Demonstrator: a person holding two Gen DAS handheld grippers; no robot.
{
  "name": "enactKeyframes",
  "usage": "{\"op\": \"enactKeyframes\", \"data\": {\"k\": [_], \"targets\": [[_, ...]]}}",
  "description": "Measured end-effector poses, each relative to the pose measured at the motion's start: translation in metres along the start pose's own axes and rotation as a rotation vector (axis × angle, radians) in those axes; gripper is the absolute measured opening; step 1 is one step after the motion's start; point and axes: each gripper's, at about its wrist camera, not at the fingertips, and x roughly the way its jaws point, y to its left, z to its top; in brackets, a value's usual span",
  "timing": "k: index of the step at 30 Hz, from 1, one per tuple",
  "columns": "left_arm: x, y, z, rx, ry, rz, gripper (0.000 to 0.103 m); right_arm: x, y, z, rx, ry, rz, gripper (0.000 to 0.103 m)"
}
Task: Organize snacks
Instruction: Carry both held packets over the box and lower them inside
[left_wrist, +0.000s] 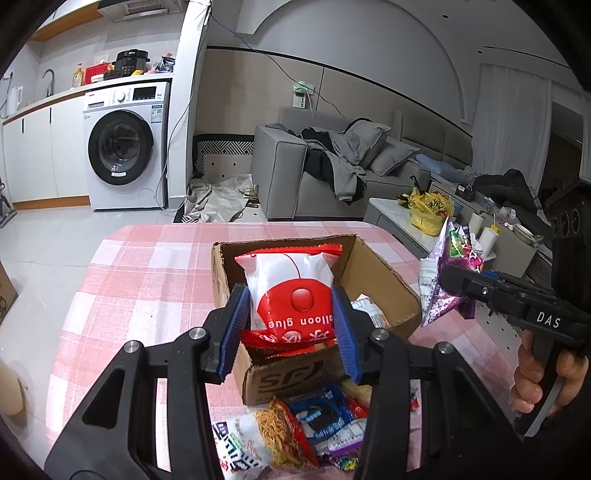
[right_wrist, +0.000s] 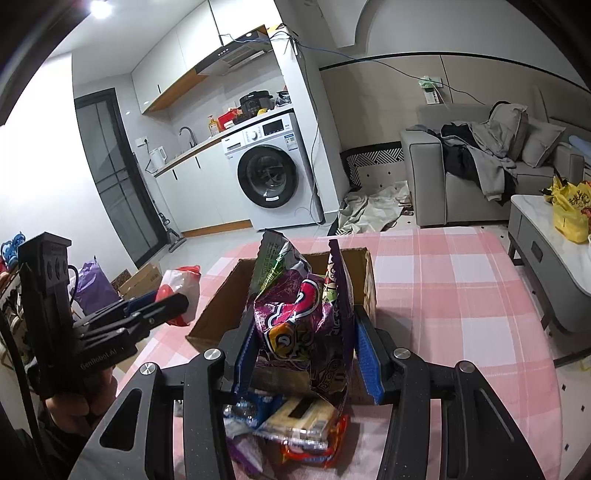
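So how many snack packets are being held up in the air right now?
2: a red-and-white packet in the left gripper, and a purple packet in the right gripper. Others lie on the table.

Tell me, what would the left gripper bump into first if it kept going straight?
Probably the open brown cardboard box. The left gripper holds a white-and-red snack packet pointing down toward it; depth is hard to judge.

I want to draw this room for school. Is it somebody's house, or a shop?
Most likely somebody's home, a flat with kitchen and living room in one space. You can see a washing machine under a counter with a sink tap, and a grey sofa piled with clothes.
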Motion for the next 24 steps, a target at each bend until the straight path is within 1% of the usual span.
{"op": "enactKeyframes", "data": {"k": [7, 13, 21, 24], "targets": [[0.027, 0.005, 0.005, 0.001, 0.006, 0.011, 0.042, 0.023, -0.002, 0.009, 0.005, 0.011, -0.005, 0.048], [0.052, 0.001, 0.005, 0.026, 0.013, 0.028, 0.042, 0.042, -0.003, 0.008, -0.003, 0.031, -0.007, 0.048], [0.081, -0.001, -0.003, 0.042, 0.057, 0.012, 0.042, 0.072, -0.003, 0.007, -0.024, 0.075, 0.001, 0.048], [0.091, -0.001, -0.008, 0.046, 0.072, 0.019, 0.042, 0.083, -0.004, 0.004, -0.024, 0.089, 0.001, 0.048]]}}
